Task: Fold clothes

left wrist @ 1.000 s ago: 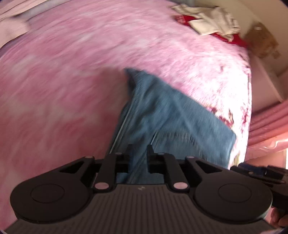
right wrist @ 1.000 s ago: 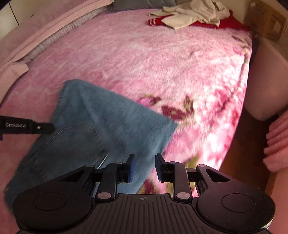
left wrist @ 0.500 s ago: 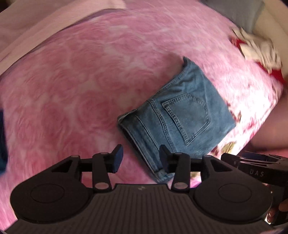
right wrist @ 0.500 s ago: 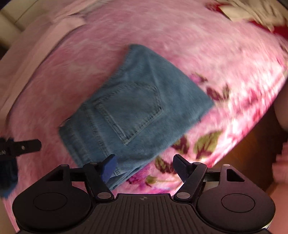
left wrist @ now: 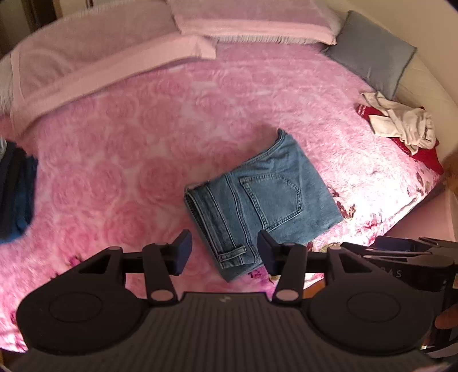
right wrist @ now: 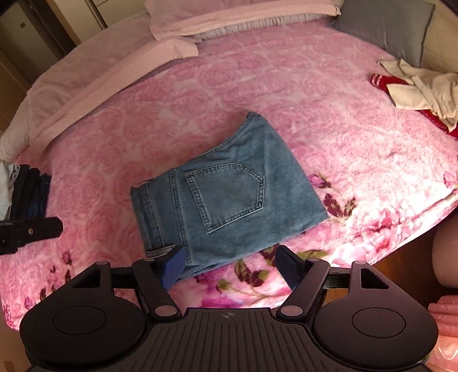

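Note:
A pair of blue jeans (left wrist: 266, 197) (right wrist: 226, 200) lies folded into a compact rectangle on the pink rose-patterned bed (left wrist: 143, 143) (right wrist: 315, 94), back pocket up, near the front edge. My left gripper (left wrist: 224, 253) hovers above the waistband end, open, nothing between its fingers. Over the front edge of the jeans my right gripper (right wrist: 229, 264) hangs open and empty too. Its body (left wrist: 406, 263) shows at the right of the left wrist view; the left gripper's tip (right wrist: 28, 231) shows at the left of the right wrist view.
A stack of dark folded clothes (left wrist: 14, 194) (right wrist: 28, 194) sits at the bed's left edge. A heap of cream and red clothes (left wrist: 400, 128) (right wrist: 423, 88) lies at the far right. Pink pillows (left wrist: 252, 20) and a grey cushion (left wrist: 372, 54) line the head.
Both grippers let go of the jeans, opened wide and drew back and up. The jeans now lie folded on the bed with much more of the bed in view.

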The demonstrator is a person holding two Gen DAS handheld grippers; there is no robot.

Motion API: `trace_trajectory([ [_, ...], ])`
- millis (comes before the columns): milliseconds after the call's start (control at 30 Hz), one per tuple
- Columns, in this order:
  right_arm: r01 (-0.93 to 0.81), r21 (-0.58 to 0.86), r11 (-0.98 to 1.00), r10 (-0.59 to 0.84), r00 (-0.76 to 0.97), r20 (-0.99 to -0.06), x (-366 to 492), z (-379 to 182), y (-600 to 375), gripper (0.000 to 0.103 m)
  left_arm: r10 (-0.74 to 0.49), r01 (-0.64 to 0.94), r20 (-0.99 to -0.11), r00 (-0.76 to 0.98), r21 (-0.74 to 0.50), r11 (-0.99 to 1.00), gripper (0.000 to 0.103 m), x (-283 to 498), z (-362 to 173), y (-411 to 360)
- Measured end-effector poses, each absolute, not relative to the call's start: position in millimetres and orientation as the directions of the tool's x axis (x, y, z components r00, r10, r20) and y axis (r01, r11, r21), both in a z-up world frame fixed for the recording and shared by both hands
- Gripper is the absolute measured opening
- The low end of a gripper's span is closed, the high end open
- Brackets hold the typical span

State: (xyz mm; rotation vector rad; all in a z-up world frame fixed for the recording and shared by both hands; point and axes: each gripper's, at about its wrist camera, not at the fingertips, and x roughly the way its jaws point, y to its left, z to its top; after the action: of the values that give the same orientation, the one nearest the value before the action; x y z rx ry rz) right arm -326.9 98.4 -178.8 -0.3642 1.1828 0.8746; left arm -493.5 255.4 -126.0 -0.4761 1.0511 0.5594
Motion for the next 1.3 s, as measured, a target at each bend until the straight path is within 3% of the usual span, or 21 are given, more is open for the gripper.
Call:
trace_trajectory([
  [300, -0.725, 0.197, 0.660, 0.422, 0.140, -0.896, -377.8, -169.4, 79.3, 0.073, 0.246, -0.614, -0.870, 0.427, -0.079, 0.785, 0.050, -556.4, -96.2, 242.5],
  [667, -0.666, 0.228, 0.710, 0.435, 0.160, -0.886, -423.5, -169.6, 51.2, 0.073, 0.231, -0.591, -0.869, 0.438, -0.085, 0.802, 0.051, -592.5, -101.0, 237.1],
  [833, -0.631, 0.236, 0.739, 0.439, 0.186, -0.879, -404.5, -167.2, 44.7, 0.073, 0.216, -0.599, -0.862, 0.458, -0.120, 0.792, 0.052, -582.3, -103.6, 243.6],
  [1000, -0.663, 0.228, 0.713, 0.434, 0.163, -0.886, -373.4, -169.7, 52.5, 0.073, 0.160, -0.676, -0.866, 0.473, -0.241, 0.697, 0.052, -568.4, -125.0, 263.7],
  [1300, -0.693, 0.218, 0.687, 0.431, 0.147, -0.890, -254.6, -168.6, 55.3, 0.073, 0.160, -0.793, -0.859, 0.486, -0.356, 0.494, 0.052, -516.0, -168.8, 275.0],
])
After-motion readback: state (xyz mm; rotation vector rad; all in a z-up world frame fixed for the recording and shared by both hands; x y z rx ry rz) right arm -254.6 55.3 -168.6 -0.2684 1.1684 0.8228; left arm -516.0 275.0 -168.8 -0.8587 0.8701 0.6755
